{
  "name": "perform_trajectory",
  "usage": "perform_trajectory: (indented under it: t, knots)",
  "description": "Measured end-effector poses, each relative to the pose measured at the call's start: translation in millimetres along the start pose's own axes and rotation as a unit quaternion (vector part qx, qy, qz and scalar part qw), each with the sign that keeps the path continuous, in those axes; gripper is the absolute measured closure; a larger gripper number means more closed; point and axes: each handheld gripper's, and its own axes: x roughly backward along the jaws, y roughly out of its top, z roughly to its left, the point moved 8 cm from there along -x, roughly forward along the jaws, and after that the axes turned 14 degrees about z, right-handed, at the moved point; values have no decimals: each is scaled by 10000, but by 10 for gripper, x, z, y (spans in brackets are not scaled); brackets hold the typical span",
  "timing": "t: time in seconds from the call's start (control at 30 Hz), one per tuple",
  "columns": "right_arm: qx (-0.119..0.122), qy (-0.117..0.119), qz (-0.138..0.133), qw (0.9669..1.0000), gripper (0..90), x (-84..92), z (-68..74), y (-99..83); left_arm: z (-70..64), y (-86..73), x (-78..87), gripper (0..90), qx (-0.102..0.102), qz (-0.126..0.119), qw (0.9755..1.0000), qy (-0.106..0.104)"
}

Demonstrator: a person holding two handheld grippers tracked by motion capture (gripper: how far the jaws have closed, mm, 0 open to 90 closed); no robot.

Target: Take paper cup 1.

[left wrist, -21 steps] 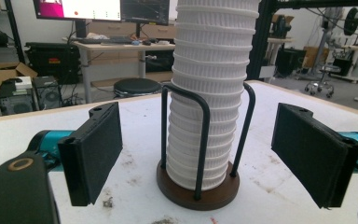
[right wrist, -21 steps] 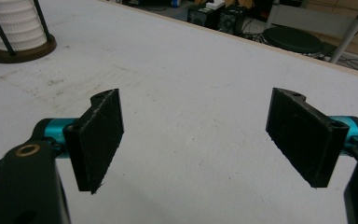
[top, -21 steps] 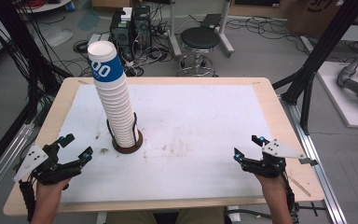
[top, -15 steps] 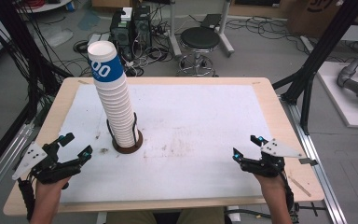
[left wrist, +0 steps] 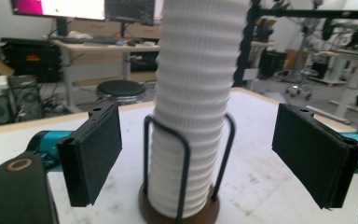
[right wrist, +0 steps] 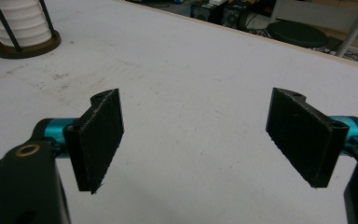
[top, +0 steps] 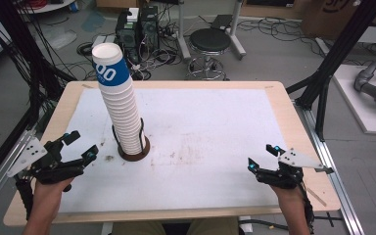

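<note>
Left gripper: jaws spread wide, nothing between the pads. Ahead of them, lined up with the gap in the left gripper view, stands the stack of cups. The hand appears to be squared up on the stack so that the jaws can close on either side of it; that is a judgement, as no contact is made yet.

The stack sits in a wire holder on a round brown base, which keeps so tall a column from toppling. Its long axis runs upward from the table, leaning slightly away from the left jaws toward the far left corner. The cups are nested mouth up, and the top cup carries a blue band.

Right gripper: jaws likewise spread and empty, over bare table. The stack lies well apart from them, far off to their left; this hand looks parked in reserve.
</note>
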Motion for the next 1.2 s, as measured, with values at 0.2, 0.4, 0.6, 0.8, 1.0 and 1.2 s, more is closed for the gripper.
perform_trajectory:
  t: [0.2, 0.4, 0.6, 0.8, 1.0, 1.2]
  knots:
    - [-16, -20, -85, 10000, 194, 67, -15, 21, -87, 254, 3, 157, -105, -12, 9998, -183]
    - [-58, 120, -100, 9999, 194, 65, -60, 37, -147, 507, -28, 157, -111, -39, 9992, -370]
    - [-61, 148, -53, 9999, 194, 30, -69, 24, -159, 757, -13, 155, -201, -102, 9990, -395]
    - [-24, 164, -54, 9998, 194, 16, -48, 23, -156, 1005, -5, 155, -286, -75, 9987, -420]
    - [-10, 193, -47, 9998, 194, 13, -20, 31, -151, 1333, 10, 155, -407, -67, 9981, -449]
    - [26, 210, -34, 9998, 194, 5, -4, 31, -135, 1600, -62, 155, -481, -40, 9980, -407]
